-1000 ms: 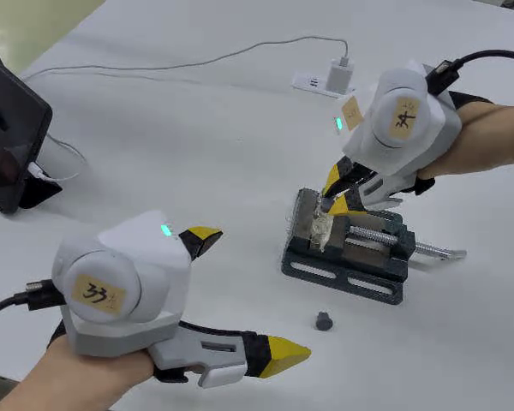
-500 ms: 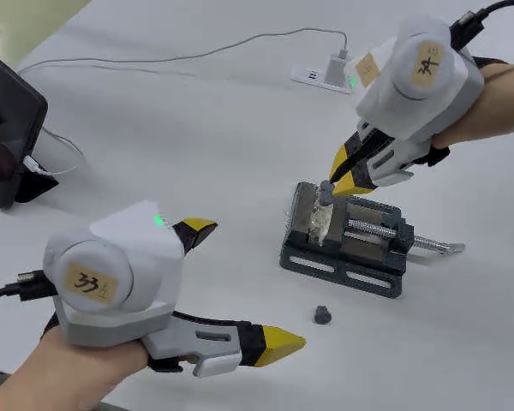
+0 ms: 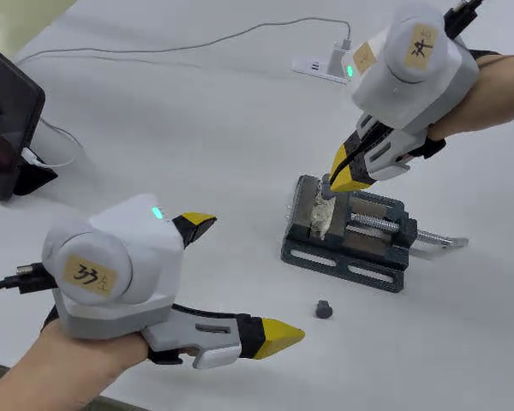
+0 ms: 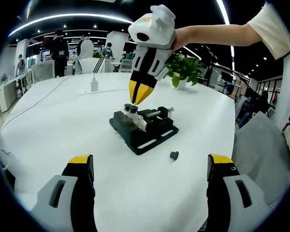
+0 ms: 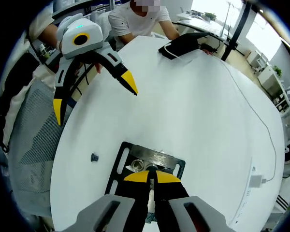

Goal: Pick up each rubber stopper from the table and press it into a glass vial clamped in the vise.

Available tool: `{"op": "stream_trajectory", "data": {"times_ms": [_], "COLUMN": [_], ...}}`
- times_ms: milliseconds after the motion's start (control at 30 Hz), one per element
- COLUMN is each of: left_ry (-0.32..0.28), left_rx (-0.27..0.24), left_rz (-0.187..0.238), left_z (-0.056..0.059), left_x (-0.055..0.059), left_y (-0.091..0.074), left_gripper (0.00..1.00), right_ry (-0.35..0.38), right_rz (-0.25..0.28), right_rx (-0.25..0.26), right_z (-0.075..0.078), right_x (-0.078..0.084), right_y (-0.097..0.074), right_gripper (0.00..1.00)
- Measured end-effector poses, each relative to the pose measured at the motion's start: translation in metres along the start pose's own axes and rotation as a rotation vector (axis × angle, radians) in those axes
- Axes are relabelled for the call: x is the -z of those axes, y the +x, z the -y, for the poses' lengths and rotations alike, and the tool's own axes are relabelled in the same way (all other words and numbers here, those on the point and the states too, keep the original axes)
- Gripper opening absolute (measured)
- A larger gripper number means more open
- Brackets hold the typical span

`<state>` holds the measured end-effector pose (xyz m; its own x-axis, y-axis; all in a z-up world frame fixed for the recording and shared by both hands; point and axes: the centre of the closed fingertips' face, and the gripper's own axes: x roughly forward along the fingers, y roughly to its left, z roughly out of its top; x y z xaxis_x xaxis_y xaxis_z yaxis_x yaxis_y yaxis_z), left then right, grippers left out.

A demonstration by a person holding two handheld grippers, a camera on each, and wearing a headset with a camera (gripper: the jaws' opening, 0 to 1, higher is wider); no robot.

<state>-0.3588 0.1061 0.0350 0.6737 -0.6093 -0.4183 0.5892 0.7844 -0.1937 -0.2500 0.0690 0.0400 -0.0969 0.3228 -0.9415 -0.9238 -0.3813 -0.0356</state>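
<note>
Since a second ago our right gripper (image 3: pixel 339 181) has lifted off the vise (image 3: pixel 343 257) and now hangs just above it. Its fingers are pressed together, with nothing visible between them. Their yellow tips sit just beside the capped stopper (image 3: pixel 325 186), which is seated in the top of the glass vial (image 3: pixel 319 221) clamped upright in the vise; we cannot tell whether the tips touch it. Our left gripper (image 3: pixel 240 282) is over the near side of the table (image 3: pixel 197 128), well apart from the vise, with its fingers spread wide and holding nothing. One loose stopper (image 3: pixel 324 309) lies on the table just in front of the vise base, apart from both grippers. At the far edge we see a charger (image 3: pixel 336 62) with its white cable.
</note>
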Motion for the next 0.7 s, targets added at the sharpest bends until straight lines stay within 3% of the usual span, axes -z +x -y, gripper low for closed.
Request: {"op": "stream_trajectory", "data": {"times_ms": [700], "left_ry": [-0.012], "left_rx": [0.019], "left_rz": [-0.012], "left_z": [0.0038], "left_x": [0.0055], "left_y": [0.0043], "left_gripper": [0.96], "right_ry": [-0.039], "right_rz": [-0.037], "right_rx": [-0.023], "right_z": [-0.0055], "right_x": [0.0015], "right_y": [0.0055], "right_gripper": [0.00]}}
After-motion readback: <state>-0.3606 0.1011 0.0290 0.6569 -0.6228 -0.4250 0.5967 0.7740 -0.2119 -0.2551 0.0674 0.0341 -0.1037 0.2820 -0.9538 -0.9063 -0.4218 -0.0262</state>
